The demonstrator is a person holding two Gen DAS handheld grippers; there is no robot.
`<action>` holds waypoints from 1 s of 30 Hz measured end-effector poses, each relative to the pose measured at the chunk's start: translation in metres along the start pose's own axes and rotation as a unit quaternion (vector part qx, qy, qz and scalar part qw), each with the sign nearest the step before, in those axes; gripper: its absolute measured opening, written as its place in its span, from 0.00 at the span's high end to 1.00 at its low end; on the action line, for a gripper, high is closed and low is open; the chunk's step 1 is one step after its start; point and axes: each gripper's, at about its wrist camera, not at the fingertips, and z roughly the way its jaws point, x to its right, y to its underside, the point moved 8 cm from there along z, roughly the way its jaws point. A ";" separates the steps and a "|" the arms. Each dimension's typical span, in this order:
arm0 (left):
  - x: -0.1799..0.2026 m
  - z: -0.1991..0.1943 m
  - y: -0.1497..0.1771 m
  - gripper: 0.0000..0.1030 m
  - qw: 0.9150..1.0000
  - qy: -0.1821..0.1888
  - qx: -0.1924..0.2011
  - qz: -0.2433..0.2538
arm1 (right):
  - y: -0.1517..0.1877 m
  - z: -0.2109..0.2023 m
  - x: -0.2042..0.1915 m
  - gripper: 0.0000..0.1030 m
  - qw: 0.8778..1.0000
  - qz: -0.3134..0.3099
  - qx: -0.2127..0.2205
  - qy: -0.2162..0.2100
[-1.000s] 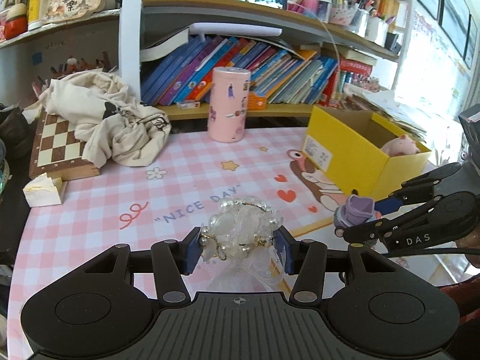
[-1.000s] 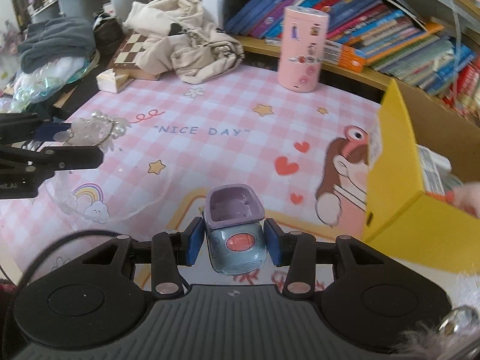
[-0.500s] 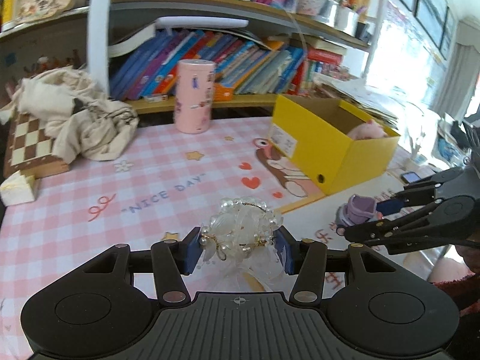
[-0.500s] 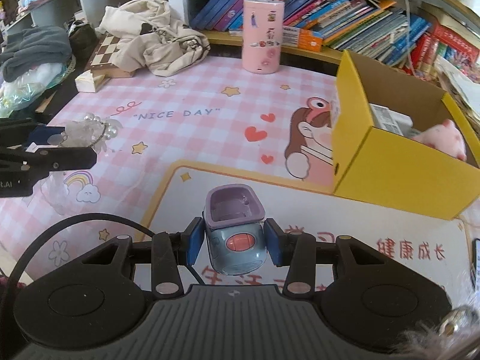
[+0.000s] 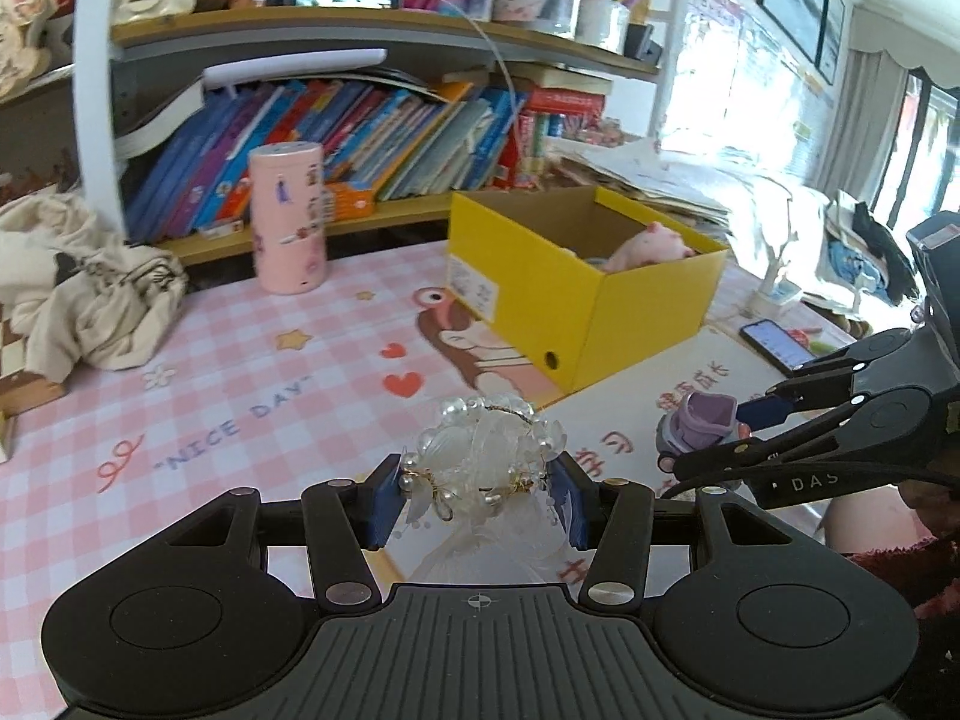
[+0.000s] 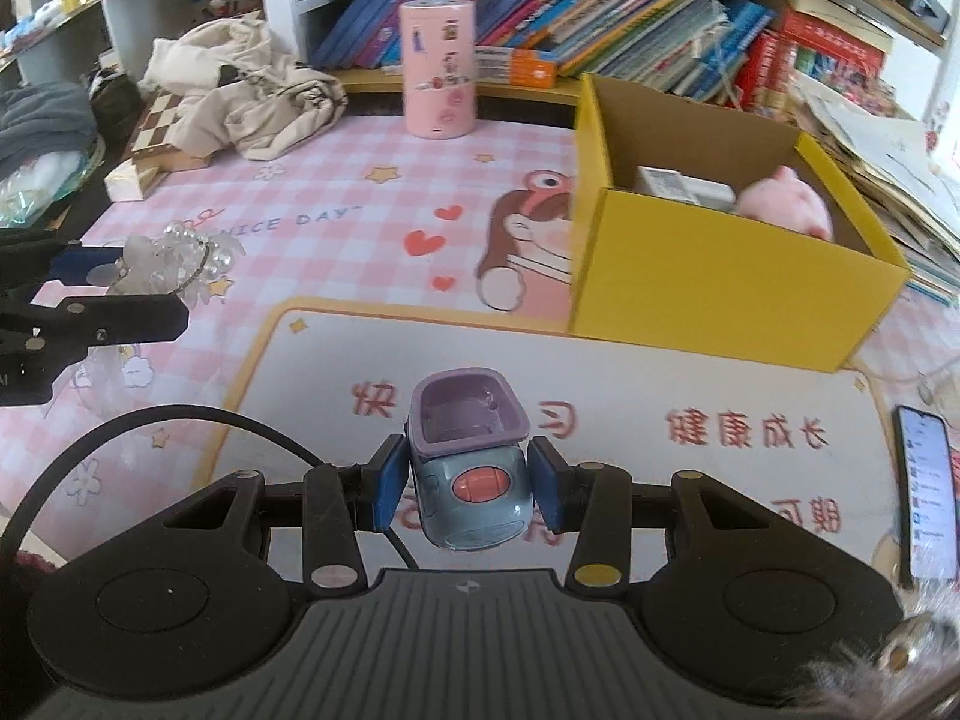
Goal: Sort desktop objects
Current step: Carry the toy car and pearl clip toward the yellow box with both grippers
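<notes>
My left gripper is shut on a clear beaded hair ornament with a gauzy tail, held above the pink checked desk mat. In the right wrist view that ornament shows at the left edge. My right gripper is shut on a small grey-blue toy with a purple cup top, over a white mat with red characters. The same toy appears at the right of the left wrist view. An open yellow box ahead of it holds a pink plush and a white packet.
A pink cylinder tin stands by the low book shelf. A cream cloth bag lies on a chessboard at the left. A phone rests at the right of the white mat. A paper stack sits behind the box.
Both grippers have swung to the right with their objects still held. The yellow box now sits nearer the middle of both views and its contents show. A phone has come into view.
</notes>
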 end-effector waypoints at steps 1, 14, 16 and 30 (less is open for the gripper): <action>0.004 0.002 -0.001 0.51 1.000 0.002 0.000 0.001 | 0.002 -0.002 0.004 0.60 1.000 0.001 0.000 0.001; 0.062 0.030 -0.011 0.51 1.000 0.017 -0.013 0.006 | 0.024 -0.018 0.066 0.60 1.000 0.017 -0.014 0.010; 0.072 0.037 -0.013 0.51 1.000 0.020 -0.018 0.008 | 0.028 -0.019 0.076 0.60 1.000 0.020 -0.016 0.010; 0.144 0.080 -0.032 0.51 0.998 0.036 -0.035 0.039 | 0.040 -0.029 0.151 0.60 0.999 0.040 -0.016 0.012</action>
